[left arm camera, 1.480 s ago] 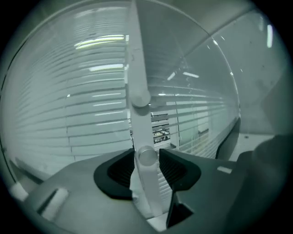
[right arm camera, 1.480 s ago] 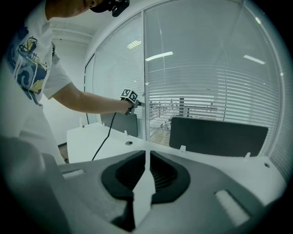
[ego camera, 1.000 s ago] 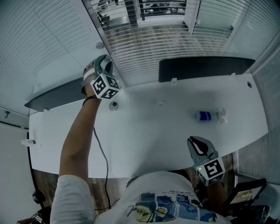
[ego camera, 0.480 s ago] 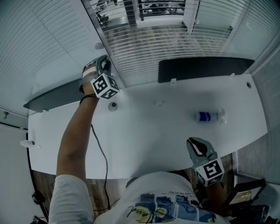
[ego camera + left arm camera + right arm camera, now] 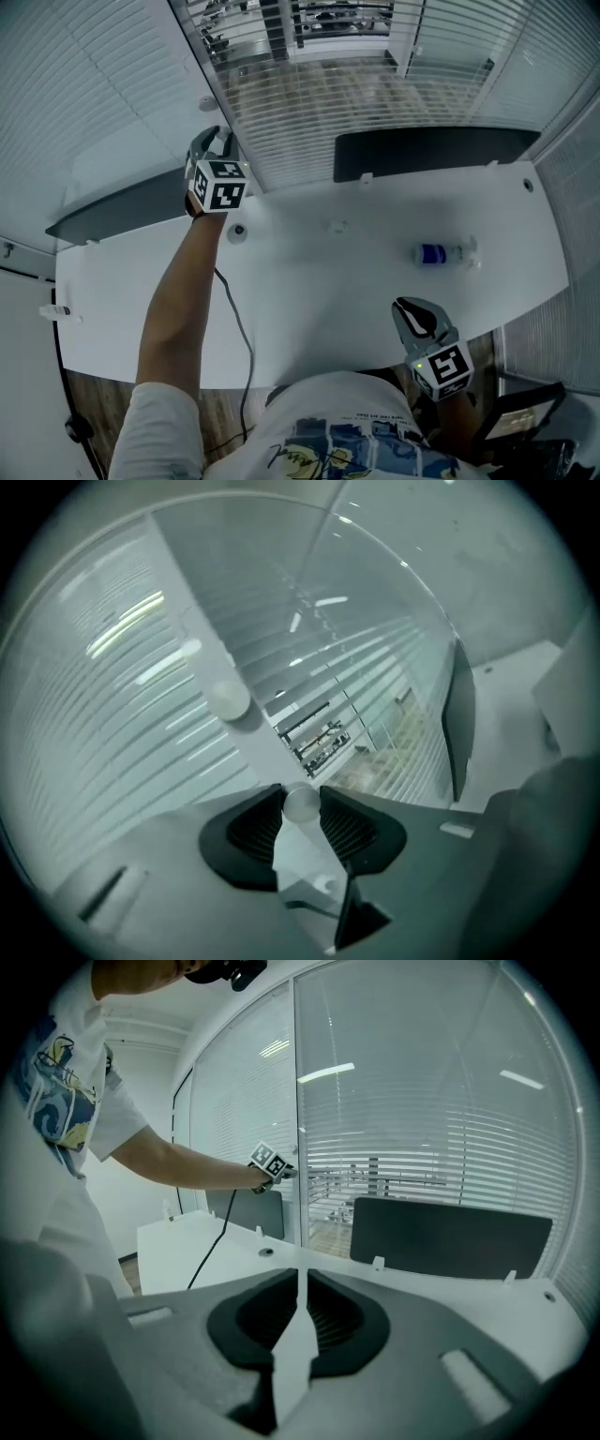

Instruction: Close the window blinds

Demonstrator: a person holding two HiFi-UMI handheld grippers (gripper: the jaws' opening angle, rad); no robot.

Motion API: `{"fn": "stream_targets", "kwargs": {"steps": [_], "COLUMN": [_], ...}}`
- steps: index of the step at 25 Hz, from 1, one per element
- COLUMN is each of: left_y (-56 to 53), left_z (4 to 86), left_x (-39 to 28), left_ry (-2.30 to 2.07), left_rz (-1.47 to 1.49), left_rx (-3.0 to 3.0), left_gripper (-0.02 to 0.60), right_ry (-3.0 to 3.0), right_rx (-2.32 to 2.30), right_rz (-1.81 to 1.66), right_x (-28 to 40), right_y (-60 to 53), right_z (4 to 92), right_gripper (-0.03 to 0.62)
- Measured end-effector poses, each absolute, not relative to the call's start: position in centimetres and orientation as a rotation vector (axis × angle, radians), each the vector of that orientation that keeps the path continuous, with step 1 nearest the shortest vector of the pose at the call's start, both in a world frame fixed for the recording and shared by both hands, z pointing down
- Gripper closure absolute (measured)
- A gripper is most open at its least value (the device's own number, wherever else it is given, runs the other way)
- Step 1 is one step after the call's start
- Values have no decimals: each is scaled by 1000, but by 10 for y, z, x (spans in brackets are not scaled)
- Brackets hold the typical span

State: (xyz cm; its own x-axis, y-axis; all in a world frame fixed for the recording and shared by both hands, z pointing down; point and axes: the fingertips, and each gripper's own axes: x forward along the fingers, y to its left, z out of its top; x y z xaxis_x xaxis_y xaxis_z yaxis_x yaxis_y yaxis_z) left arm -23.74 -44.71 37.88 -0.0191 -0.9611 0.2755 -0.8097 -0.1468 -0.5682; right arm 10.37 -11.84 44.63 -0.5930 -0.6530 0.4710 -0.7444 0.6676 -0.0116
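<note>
Window blinds [image 5: 375, 103]: middle pane, behind the desk [image 5: 309, 281]; slats level and the room beyond shows through, so closing appears unfinished. Left gripper [image 5: 214, 141]: raised at the window frame, jaws just been closing, now pinching a small round knob [image 5: 302, 803], likely the slat control. Right gripper [image 5: 417, 314]: jaws together, empty, at the desk's near edge. Remaining: turn the knob until the slats shut.

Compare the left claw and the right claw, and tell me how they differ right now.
The left claw is raised to the window frame. The right claw sits low over the near edge of the white desk. The left claw's jaws have just been closing and pinch a round white knob, while the right claw's jaws are together on nothing. Both point toward the window blinds.
</note>
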Motion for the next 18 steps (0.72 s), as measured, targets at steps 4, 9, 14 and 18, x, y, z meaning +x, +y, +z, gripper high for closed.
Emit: {"fn": "stream_targets", "kwargs": {"steps": [4, 9, 14, 18], "left_y": [-447, -446, -445, -445], "left_z": [374, 374, 375, 373], "left_x": [-243, -247, -252, -248], "left_ry": [2094, 2232, 2372, 2233], "left_rz": [-647, -391, -127, -401], "left_rx": [-2178, -2313, -2396, -2293], "left_gripper": [449, 449, 448, 424], "right_ry": [-2454, -2449, -2446, -2448], "right_rx": [1094, 1100, 1102, 1117], "right_rz": [283, 289, 295, 296], "right_x": [106, 107, 109, 111], "right_y": [-120, -120, -121, -122], "right_z": [446, 447, 447, 445], "right_gripper": [574, 574, 574, 574]}}
